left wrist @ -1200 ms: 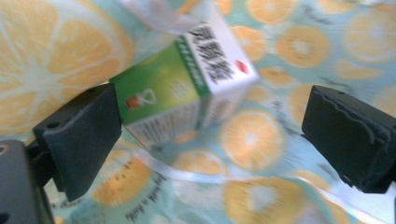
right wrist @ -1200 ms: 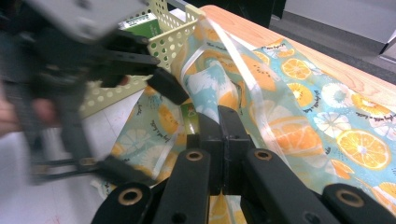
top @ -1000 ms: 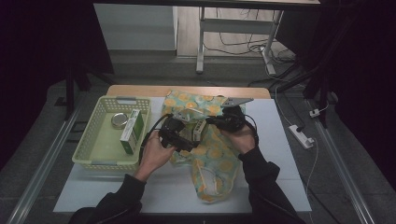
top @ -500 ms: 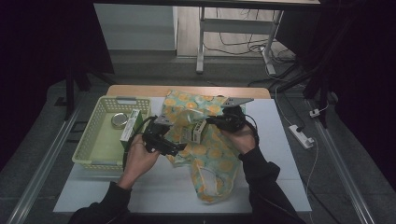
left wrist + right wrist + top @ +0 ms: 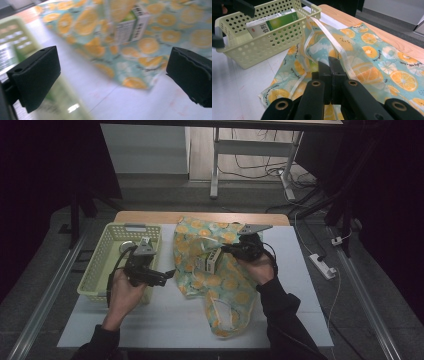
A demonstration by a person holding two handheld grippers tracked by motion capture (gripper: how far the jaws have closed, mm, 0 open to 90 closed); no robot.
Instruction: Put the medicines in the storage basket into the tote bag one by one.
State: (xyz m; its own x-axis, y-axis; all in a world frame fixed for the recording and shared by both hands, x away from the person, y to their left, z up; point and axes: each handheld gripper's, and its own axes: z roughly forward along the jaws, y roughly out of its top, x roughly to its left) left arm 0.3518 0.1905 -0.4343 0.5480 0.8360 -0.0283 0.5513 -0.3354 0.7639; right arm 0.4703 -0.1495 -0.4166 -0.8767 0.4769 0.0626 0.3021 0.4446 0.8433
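2 grippers at an orange-print bag, a carton at its mouth.

The fabric bag (image 5: 220, 275) lies flat on the white table (image 5: 165, 320), just right of the pale green basket (image 5: 100, 270); a white strap (image 5: 329, 35) loops from its mouth toward the basket's corner. The right gripper (image 5: 231, 251) has its jaws pressed together on the bag's cloth beside the strap, lifting the opening. A small carton (image 5: 211, 262) sits partly inside that opening; its barcode and fine print face the left gripper view but are too blurred to read. The left gripper (image 5: 167, 276) hovers between basket and bag, jaws wide apart and holding nothing. In the basket lie a green and white box (image 5: 274, 21) with 2 large printed characters I cannot make out, and a round tin (image 5: 126, 247).
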